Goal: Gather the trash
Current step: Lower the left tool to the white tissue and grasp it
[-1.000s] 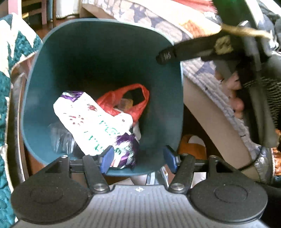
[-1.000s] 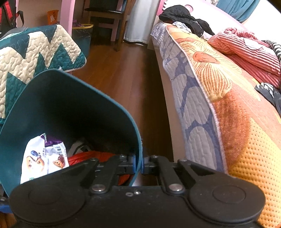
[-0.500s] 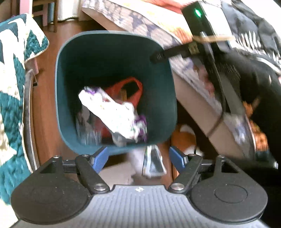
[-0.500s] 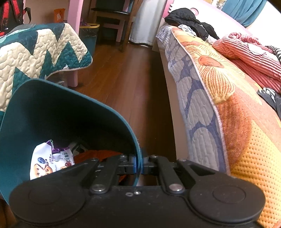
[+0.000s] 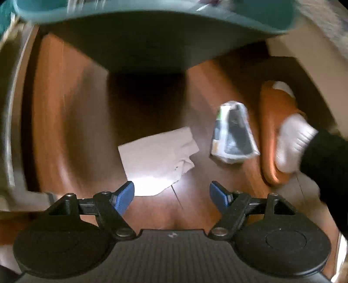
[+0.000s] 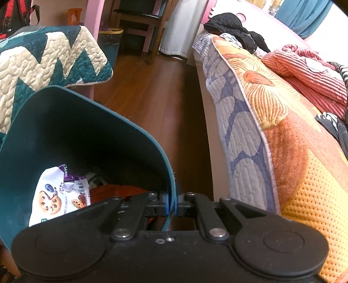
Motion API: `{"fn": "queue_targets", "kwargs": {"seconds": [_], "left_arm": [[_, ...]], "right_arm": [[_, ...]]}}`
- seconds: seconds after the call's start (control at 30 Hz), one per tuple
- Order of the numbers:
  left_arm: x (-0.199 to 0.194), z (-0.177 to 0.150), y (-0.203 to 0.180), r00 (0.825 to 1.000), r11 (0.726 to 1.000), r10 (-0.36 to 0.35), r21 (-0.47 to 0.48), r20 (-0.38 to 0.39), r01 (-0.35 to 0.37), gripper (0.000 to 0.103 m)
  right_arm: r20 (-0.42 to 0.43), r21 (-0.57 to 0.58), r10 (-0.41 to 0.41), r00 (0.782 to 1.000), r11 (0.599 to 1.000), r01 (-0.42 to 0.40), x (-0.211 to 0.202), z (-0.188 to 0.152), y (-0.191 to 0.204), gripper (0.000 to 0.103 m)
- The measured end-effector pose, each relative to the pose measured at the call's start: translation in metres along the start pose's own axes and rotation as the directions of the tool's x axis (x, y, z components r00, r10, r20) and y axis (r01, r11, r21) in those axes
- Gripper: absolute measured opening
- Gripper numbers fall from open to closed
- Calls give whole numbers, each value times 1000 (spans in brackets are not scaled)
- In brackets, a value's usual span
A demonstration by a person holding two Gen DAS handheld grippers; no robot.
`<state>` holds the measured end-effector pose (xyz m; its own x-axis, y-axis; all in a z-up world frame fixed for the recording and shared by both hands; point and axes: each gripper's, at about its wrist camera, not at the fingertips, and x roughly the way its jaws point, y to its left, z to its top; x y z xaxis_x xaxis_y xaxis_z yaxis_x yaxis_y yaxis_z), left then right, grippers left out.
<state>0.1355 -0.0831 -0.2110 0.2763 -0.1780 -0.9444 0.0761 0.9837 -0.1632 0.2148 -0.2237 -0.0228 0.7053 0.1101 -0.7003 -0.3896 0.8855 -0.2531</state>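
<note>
My left gripper [image 5: 171, 193] hangs open over the wooden floor, nothing between its blue pads. Just beyond its left pad lies a crumpled white paper [image 5: 157, 157]. To the right of that lies a clear plastic wrapper with dark print [image 5: 233, 133]. The teal bin's rim [image 5: 152, 13] fills the top of this blurred view. In the right wrist view my right gripper [image 6: 171, 203] is shut on the teal bin's rim [image 6: 171, 185]. Inside the bin lie a white cookie packet [image 6: 63, 196] and an orange bag [image 6: 117, 190].
A person's foot in a white sock [image 5: 291, 143] and an orange slipper [image 5: 271, 135] stand right of the wrapper. A bed with a patterned quilt [image 6: 271, 135] runs along the right. A zigzag quilt [image 6: 43, 61] covers furniture on the left, with bare floor [image 6: 156, 104] between.
My left gripper has dropped from above the bin's mouth down toward the floor, so the bin's inside left its view and the paper and wrapper came near. The right gripper keeps its grip.
</note>
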Motion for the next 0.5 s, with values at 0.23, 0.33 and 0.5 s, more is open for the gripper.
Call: {"fn": "queue_targets", "kwargs": {"seconds": [0.23,0.33,0.5], "left_arm": [[57,17,8,996,998,54,-7,-64,-54,76],[75,18,4,995,997,65,48,-74,-62,76],[93,21,3,994,996,67,69,-87,-61,73]], "right_arm": [[8,-7,9,1000,1000,-9,-1,-1,-1,5],[5,-13,10,1000,1000,-10,-1,-2,-1,5],[9,-17,17,1000,1000,-17,-2,-2,0,5]]}}
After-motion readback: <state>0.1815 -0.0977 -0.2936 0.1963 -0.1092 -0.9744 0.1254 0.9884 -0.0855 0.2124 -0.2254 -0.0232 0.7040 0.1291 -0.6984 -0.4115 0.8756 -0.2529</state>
